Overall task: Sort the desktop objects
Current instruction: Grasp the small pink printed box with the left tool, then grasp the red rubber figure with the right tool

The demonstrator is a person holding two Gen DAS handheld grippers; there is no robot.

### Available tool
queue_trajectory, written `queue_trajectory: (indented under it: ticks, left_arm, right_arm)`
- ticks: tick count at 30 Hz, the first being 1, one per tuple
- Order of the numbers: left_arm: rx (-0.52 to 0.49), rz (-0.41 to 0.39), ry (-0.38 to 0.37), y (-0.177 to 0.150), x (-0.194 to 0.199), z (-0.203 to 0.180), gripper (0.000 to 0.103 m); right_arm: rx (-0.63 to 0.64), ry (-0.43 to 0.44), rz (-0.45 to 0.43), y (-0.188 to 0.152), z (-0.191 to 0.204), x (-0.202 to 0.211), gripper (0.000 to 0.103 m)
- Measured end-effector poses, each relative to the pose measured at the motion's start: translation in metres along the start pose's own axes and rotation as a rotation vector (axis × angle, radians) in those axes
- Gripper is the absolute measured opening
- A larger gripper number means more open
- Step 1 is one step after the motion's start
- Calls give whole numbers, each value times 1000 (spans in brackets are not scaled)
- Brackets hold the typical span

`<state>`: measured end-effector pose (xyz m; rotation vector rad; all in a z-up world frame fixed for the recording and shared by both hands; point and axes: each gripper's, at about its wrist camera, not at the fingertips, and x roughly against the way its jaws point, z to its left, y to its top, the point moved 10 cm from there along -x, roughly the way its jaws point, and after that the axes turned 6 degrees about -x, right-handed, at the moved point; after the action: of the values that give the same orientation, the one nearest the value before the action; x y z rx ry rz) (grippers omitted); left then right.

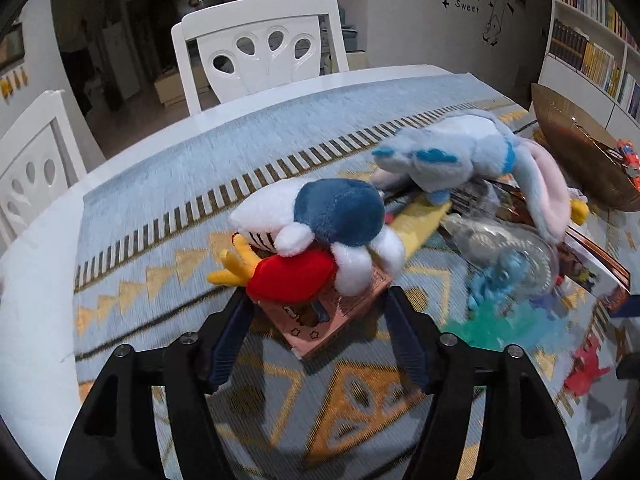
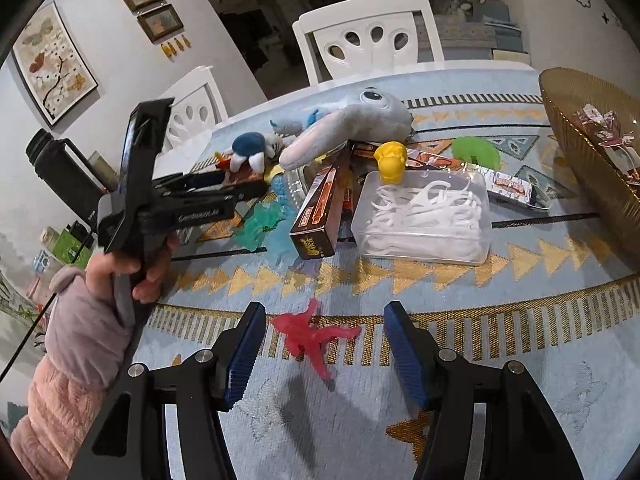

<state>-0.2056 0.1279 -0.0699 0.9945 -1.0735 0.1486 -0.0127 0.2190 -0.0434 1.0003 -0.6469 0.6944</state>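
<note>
Two low wrist views, shared tabletop (image 1: 200,152)

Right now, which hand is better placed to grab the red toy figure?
Right. Its gripper is open with the red figure lying between its fingers; the left gripper is at the plush pile.

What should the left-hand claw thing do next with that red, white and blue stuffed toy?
Probably ease forward and close: the left gripper has open jaws, and the plush toy lies just beyond them on a pink box, not yet gripped.
</note>
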Motion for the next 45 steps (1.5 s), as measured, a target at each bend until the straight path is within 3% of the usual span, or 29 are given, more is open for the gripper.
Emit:
queue_trajectory:
  ticks: [9, 13, 19, 25, 28, 31, 33, 37, 41, 45]
  left_arm:
    - [-17, -44, 19, 3, 8, -7, 66]
    - [-51, -71, -42, -6, 33, -28, 66]
    - [-114, -72, -70, -31, 71, -59, 66]
    - [-48, -62, -64, -51, 94, -64, 66]
    - [-4, -24, -25, -66, 98, -65, 66]
    - [69, 9, -8, -84, 100, -66, 66]
    - [157, 13, -37, -95, 99, -65, 66]
    - [211, 5, -49, -103, 91, -64, 66]
    - [202, -6, -37, -103, 91, -69, 66]
    - [194, -13, -30, -103, 93, -69, 66]
  right_arm:
    - [13, -5, 6, -2, 4, -1, 60]
    - [9, 1, 9, -2, 4, -1, 60]
    - [7, 22, -7, 0, 6, 6, 60]
    - [0, 35, -3, 0, 6, 9, 60]
    - [-24, 52, -8, 1, 2, 11, 60]
    - [-101, 92, -25, 7, -12, 13, 60]
    - [-133, 93, -31, 9, -20, 12, 60]
    - [-64, 74, -5, 2, -7, 0, 60]
    - [89, -32, 27, -13, 14, -21, 60]
    - [269, -242, -2, -19, 27, -32, 60]
